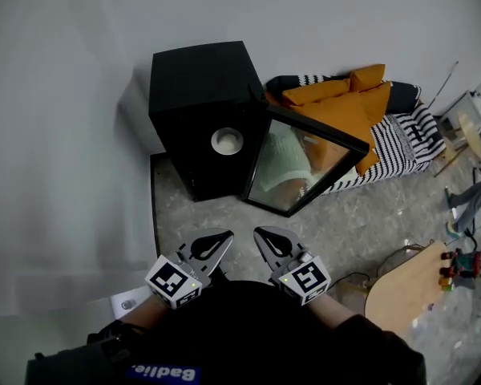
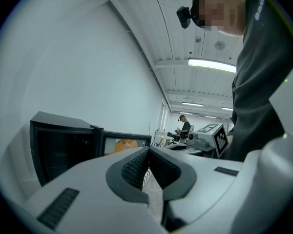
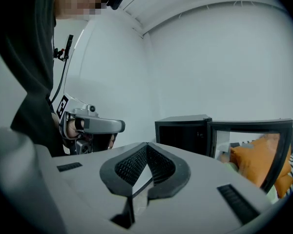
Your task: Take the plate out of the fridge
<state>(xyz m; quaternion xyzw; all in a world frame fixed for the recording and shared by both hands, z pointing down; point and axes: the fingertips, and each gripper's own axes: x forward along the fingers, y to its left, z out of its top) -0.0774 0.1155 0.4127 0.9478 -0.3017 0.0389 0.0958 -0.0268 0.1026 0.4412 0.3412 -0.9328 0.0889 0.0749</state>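
Left gripper [image 1: 221, 239] and right gripper [image 1: 265, 239] are both closed, pads pressed together with nothing between them (each gripper's own view shows only floor past the pinched tips). They sit side by side close to the person's body, tips apart from each other and aimed toward the far side of the scene, where the fridge [image 1: 199, 107] stands.

The fridge is a black box on the floor, its left side close to the white wall [image 1: 56, 135] and its back close to the far wall. Its door [image 1: 305, 165] hangs open, hinged at the fridge's right front edge and swung out to the right, so the door's free corner juts toward the near right. The plate [image 1: 227, 141], round and white, lies inside the fridge just behind the open front edge, well apart from both grippers.

Between the gripper tips and the fridge front lies bare speckled floor [image 1: 224, 211]. To the right, past the door, a striped sofa [image 1: 409, 139] with orange cushions [image 1: 345, 107] sits just behind the door's far edge. A wooden tabletop [image 1: 409, 291] curves in at the near right, with a cable [image 1: 385, 263] on the floor beside it.
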